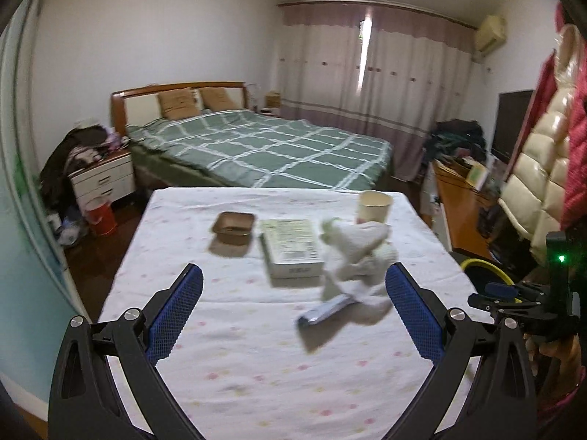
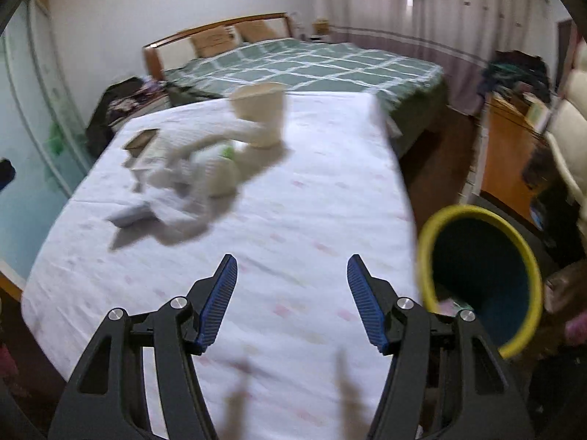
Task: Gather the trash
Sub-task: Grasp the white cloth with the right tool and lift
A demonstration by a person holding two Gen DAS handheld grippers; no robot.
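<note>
Left wrist view alone shows the brown tray (image 1: 233,226) and box (image 1: 291,248) clearly; crumpled tissue (image 1: 354,256) lies on the table (image 1: 220,348). Left gripper (image 1: 293,304) spread, empty. Right view alone shows the yellow-rimmed bin (image 2: 480,278); right gripper (image 2: 292,275) released, empty.

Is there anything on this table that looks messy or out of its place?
Yes. A pile of crumpled white tissues sprawls over the cloth-covered table, partly covering a small blue wrapper. Behind it stand a paper cup, a flat box and an empty brown tray.
</note>
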